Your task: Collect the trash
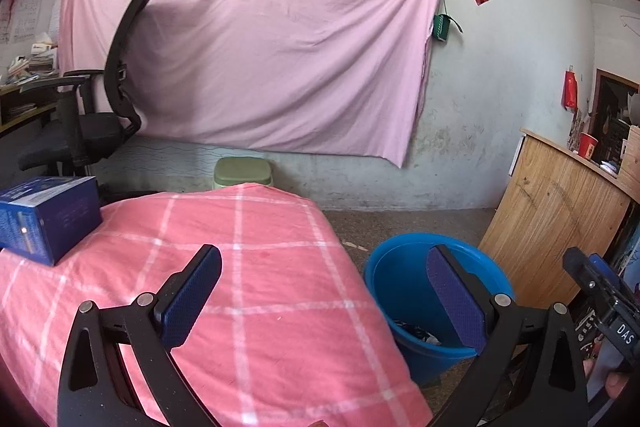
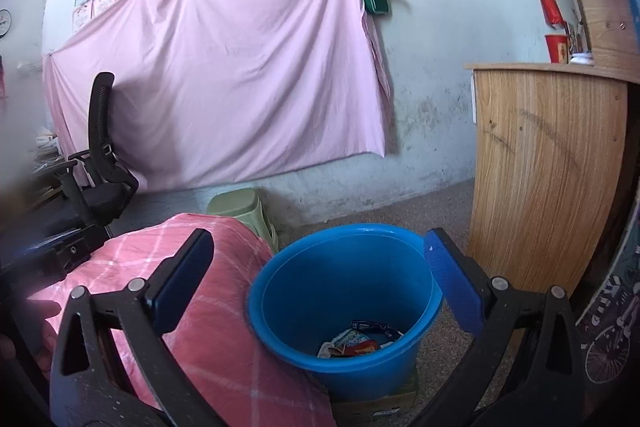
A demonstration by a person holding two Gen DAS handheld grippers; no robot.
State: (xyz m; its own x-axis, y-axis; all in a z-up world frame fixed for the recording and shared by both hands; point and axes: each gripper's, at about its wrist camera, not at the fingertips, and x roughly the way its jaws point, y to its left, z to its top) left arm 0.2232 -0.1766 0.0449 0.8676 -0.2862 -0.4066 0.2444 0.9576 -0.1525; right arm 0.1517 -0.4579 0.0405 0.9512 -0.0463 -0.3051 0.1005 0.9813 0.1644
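Note:
A blue bucket (image 2: pixel 320 327) stands on the floor beside the table covered with a pink checked cloth (image 1: pixel 260 267). Crumpled wrappers (image 2: pixel 356 341) lie at the bucket's bottom. The bucket also shows in the left wrist view (image 1: pixel 392 287). My right gripper (image 2: pixel 318 275) is open and empty, held above the bucket's mouth. My left gripper (image 1: pixel 324 291) is open and empty, over the table's right edge. The right gripper's body (image 1: pixel 608 303) shows at the far right of the left wrist view.
A blue box (image 1: pixel 48 219) sits on the cloth at the left. A green stool (image 1: pixel 243 173) stands behind the table. A black office chair (image 1: pixel 100 115) is at the left. A wooden cabinet (image 2: pixel 548 167) stands right of the bucket. A pink sheet (image 1: pixel 248 47) hangs on the wall.

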